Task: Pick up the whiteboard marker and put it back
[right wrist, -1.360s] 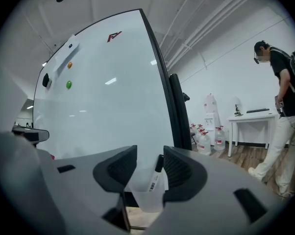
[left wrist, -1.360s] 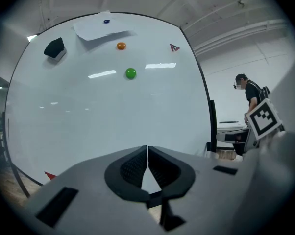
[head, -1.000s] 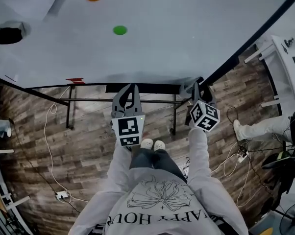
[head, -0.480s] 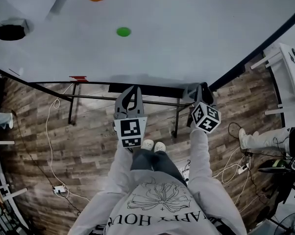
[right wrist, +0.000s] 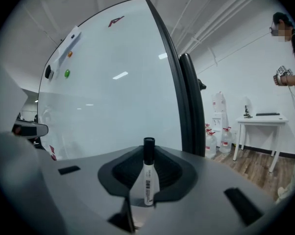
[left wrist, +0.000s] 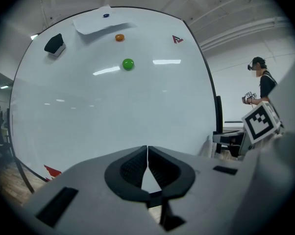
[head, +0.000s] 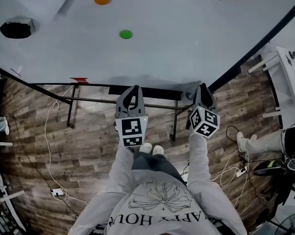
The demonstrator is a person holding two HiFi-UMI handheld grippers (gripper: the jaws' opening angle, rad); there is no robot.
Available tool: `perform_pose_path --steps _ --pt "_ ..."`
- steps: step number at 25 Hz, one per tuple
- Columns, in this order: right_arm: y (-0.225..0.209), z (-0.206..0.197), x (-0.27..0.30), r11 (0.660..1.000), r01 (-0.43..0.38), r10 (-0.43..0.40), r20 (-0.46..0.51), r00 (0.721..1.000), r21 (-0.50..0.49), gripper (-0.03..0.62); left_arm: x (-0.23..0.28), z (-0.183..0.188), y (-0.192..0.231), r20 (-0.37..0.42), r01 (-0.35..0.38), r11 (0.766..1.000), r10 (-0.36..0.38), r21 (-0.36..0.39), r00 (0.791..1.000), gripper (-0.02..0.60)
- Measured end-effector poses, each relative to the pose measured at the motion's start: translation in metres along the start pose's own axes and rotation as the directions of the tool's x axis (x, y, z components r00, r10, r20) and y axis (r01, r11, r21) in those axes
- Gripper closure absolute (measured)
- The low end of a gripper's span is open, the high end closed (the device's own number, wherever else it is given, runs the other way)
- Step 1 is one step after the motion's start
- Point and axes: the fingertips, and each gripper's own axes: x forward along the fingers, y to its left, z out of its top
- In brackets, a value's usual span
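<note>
**Marker gripped, return still to come**

The right gripper (right wrist: 147, 166) is closing its fingers (right wrist: 122, 173) on the whiteboard marker (right wrist: 146, 180). It stands upright between them, cap up, near the whiteboard's (head: 177, 48) lower right corner. The pick-up looks nearly done, and putting it back remains. The left gripper (left wrist: 147, 156) has its fingers closed on nothing. From above the marker is hidden, and I can't make out where it belongs.

The floor (head: 88, 151) is dark wood plank, with white cables (head: 46, 146) trailing across it. A white table (right wrist: 263, 117) stands against a plain white wall (right wrist: 245, 72), and water jugs (right wrist: 220, 140) sit beside it on the floor.
</note>
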Motion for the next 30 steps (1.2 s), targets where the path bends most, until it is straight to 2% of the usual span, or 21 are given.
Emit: perform_pose_path --steps 11,19,23,30 --pt "0.047 0.073 -0.031 0.988 -0.031 0.052 0.136 0.989 -0.154 0.530 -0.020 0.024 0.016 0.061 -0.039 0.999 0.041 -0.025 0.997 0.574" --pt "0.088 0.083 -0.027 0.970 -0.086 0.120 0.140 0.983 -0.227 0.531 -0.032 0.032 0.038 0.084 -0.077 0.996 0.081 -0.041 0.993 0.574" --pt "0.112 0.073 -0.021 0.938 -0.106 0.148 0.105 0.983 -0.329 0.530 -0.038 0.028 0.051 0.079 -0.098 0.994 0.102 -0.054 0.992 0.572" --pt "0.154 0.044 -0.007 0.848 -0.178 0.214 0.015 0.977 -0.500 0.530 -0.045 0.015 0.072 0.056 -0.139 0.988 0.143 -0.070 0.988 0.574"
